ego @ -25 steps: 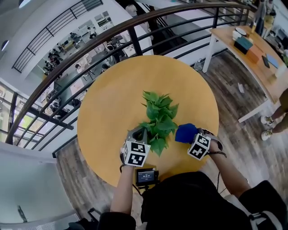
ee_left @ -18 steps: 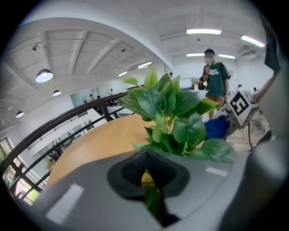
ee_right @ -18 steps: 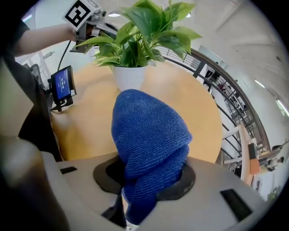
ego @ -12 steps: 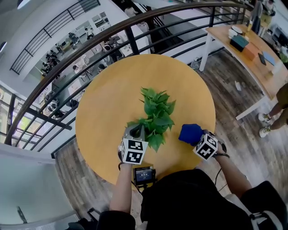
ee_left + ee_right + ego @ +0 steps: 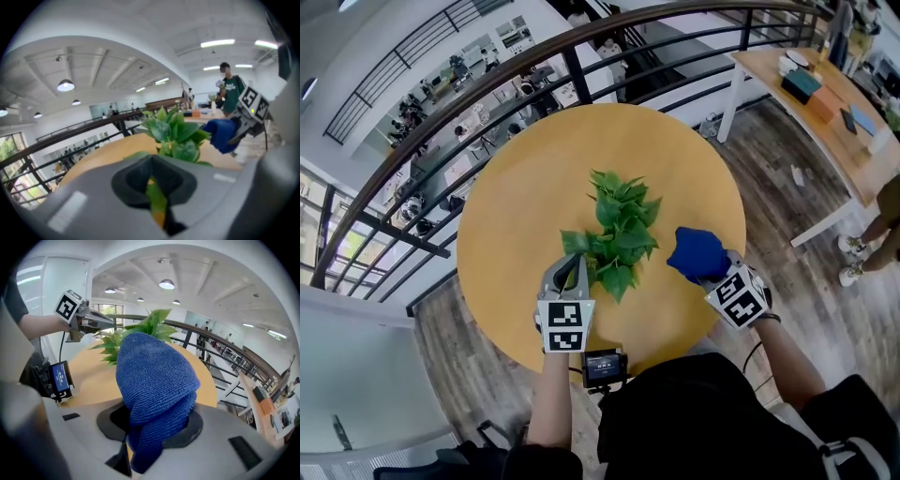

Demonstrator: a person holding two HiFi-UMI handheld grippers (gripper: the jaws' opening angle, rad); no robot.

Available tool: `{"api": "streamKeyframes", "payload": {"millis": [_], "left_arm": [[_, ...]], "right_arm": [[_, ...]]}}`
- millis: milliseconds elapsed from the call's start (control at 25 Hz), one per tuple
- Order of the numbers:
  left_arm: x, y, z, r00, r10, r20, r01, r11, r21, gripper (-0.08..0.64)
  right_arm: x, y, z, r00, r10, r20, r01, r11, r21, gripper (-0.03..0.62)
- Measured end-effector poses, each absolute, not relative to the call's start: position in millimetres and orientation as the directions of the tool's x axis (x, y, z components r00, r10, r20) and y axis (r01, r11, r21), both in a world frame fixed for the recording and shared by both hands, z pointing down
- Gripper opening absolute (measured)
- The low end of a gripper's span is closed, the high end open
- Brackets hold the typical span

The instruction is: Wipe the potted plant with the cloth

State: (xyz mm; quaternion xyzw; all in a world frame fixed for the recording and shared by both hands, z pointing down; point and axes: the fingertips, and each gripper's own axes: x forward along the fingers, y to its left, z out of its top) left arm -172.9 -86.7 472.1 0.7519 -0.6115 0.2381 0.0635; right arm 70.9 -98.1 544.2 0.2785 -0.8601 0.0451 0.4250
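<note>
A leafy green potted plant point(image 5: 617, 236) stands in the middle of the round wooden table point(image 5: 525, 187). My left gripper point(image 5: 574, 262) is at its near left side, shut on a leaf point(image 5: 157, 204) that runs between the jaws. My right gripper point(image 5: 713, 273) is to the plant's right, shut on a bunched blue cloth point(image 5: 697, 253). The cloth hangs in the air just beside the foliage, apart from it. In the right gripper view the cloth point(image 5: 154, 380) fills the middle, with the plant point(image 5: 150, 326) and the left gripper point(image 5: 96, 320) behind it. The pot is hidden under the leaves.
A small screen device point(image 5: 602, 367) sits at the table's near edge. A dark railing point(image 5: 534, 66) curves behind the table. A wooden side table point(image 5: 825, 103) with boxes stands at the far right, near a person's feet point(image 5: 858, 258). A person point(image 5: 232, 91) stands beyond the table.
Both grippers have risen. The left one has lifted the leaf it grips up and leftward. The right one has carried the cloth upward, still right of the plant.
</note>
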Motion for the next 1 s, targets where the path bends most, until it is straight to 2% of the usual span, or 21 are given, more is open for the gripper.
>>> {"api": "streamKeyframes", "payload": {"millis": [240, 520, 720, 1000], "left_arm": [[-173.5, -38.6, 429.1, -0.015, -0.951, 0.31, -0.986, -0.038, -0.165, 0.002], [-123.2, 36.0, 376.4, -0.158, -0.969, 0.19, -0.987, 0.15, -0.052, 0.002], [-81.7, 67.5, 354.8, -0.22, -0.965, 0.145, -0.975, 0.219, -0.021, 0.002], [-52.8, 88.1, 346.2, -0.234, -0.965, 0.116, -0.972, 0.234, -0.012, 0.002]], "right_arm": [[66.3, -95.6, 493.9, -0.631, -0.455, 0.629, -0.491, 0.861, 0.131, 0.15], [79.3, -73.5, 406.5, -0.802, -0.422, 0.422, -0.43, 0.899, 0.082, 0.15], [99.8, -54.7, 380.2, -0.872, -0.378, 0.31, -0.395, 0.919, 0.009, 0.15], [114.8, -37.0, 384.2, -0.896, -0.337, 0.289, -0.354, 0.935, -0.009, 0.15]]}}
